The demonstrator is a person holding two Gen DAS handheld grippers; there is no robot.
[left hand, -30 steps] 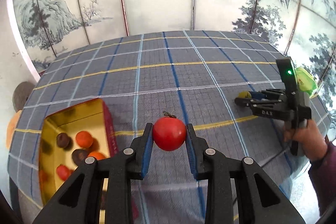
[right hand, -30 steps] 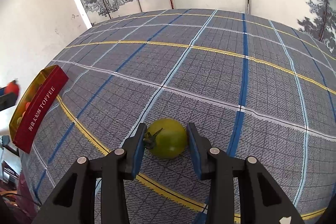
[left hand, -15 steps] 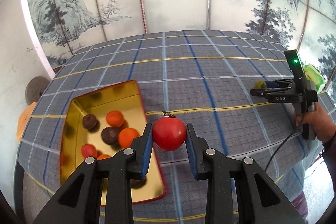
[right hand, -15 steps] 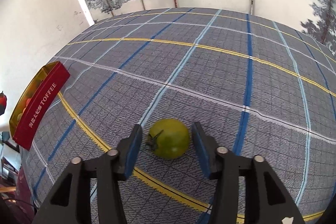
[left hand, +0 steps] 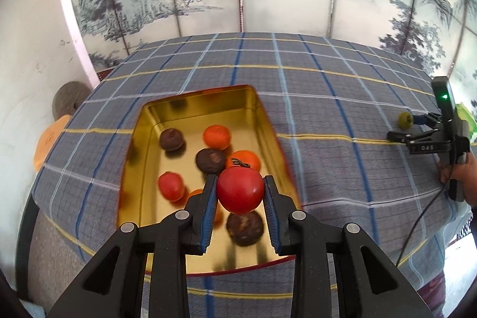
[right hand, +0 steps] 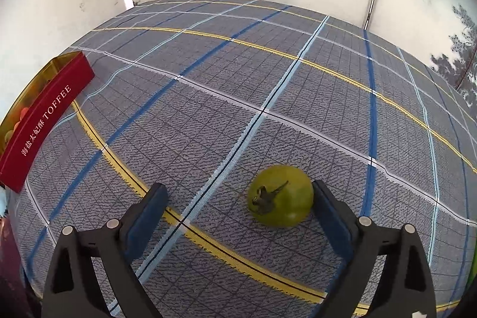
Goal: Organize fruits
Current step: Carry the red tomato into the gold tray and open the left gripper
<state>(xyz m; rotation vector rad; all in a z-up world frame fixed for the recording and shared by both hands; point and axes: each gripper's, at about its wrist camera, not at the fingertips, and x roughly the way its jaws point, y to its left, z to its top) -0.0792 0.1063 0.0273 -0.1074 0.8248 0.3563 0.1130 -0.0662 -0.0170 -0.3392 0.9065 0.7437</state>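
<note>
left tongs (left hand: 240, 192) hold red tomato (left hand: 240, 189) above tin (left hand: 269, 127) | right tongs (right hand: 238, 209) wide, seemingly touching green tomato (right hand: 281, 195)

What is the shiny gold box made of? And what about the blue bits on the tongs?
The gold box looks like thin metal, a tin: its polished walls mirror the fruit inside, and its red outside looks painted, printed TOFFEE. The blue bits on the left tongs are probably rubber: the pads look dull and ribbed, for grip.

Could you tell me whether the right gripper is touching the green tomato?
Cannot tell. In the right wrist view the right gripper is open; one finger sits against the green tomato, with no visible gap.
</note>
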